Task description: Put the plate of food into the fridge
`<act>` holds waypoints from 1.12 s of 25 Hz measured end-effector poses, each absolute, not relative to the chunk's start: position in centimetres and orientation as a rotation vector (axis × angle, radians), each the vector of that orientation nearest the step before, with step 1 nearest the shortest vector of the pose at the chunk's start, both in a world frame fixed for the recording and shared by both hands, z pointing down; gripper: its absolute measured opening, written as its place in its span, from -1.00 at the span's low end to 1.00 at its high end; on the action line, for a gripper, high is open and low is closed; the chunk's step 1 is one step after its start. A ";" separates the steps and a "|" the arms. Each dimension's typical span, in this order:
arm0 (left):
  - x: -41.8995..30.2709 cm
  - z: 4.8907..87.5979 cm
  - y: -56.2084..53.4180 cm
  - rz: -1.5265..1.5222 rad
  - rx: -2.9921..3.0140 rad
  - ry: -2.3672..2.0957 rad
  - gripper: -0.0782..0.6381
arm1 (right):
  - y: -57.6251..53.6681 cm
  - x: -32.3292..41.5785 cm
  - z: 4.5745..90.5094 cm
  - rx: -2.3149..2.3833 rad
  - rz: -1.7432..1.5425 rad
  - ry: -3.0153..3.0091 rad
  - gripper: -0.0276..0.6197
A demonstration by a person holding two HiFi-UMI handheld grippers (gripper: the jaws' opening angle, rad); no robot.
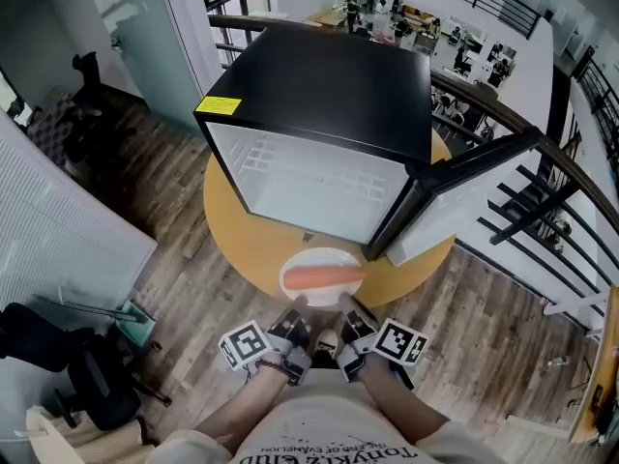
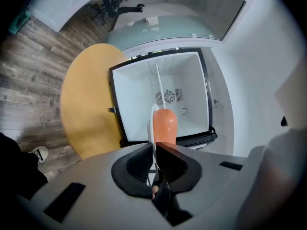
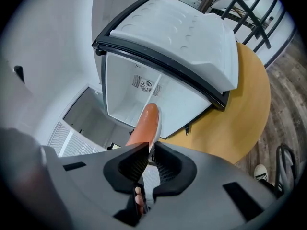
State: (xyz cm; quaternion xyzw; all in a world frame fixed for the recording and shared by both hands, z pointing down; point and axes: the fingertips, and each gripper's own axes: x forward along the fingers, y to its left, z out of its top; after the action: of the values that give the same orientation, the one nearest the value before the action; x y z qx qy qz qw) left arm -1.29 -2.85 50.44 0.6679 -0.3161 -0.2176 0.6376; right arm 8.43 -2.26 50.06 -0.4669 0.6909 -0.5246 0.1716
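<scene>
My left gripper (image 2: pixel 154 147) had its jaws pinched shut on the rim of the round white plate (image 1: pixel 319 256). My right gripper (image 3: pixel 150 150) was clamped on the same rim just beside it. A long orange sausage (image 1: pixel 324 277) lay on the plate, which was over the near edge of the round yellow table (image 1: pixel 237 245), just before the open black fridge (image 1: pixel 319 95).

I see a yellow label (image 1: pixel 220 105) on the front top corner of the fridge (image 1: pixel 329 85), but its print is too small for me to read. A line of dark lettering runs across the shirt (image 1: pixel 324 438), upside down from my view, and I cannot make it out reliably. The left marker cube (image 1: pixel 244 344) and the right marker cube (image 1: pixel 400 341) carry black-and-white square patterns, no words.
</scene>
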 end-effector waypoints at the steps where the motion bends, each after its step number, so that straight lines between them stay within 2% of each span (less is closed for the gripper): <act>1: -1.3 50.8 -2.9 -0.479 1.513 -0.742 -0.68 | -2.5 8.6 50.1 -1.323 -1.496 1.962 -0.75; 28: -2.8 53.0 -10.4 -0.380 1.520 -0.655 -0.68 | -8.6 6.9 52.9 -1.407 -1.496 1.810 -0.75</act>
State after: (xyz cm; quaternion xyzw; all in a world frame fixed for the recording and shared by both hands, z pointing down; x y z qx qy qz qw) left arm -2.78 -10.39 52.96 0.6720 -0.2894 -0.1680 0.6607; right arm 6.90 -8.61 52.86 -0.5035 0.6477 -0.5354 0.2009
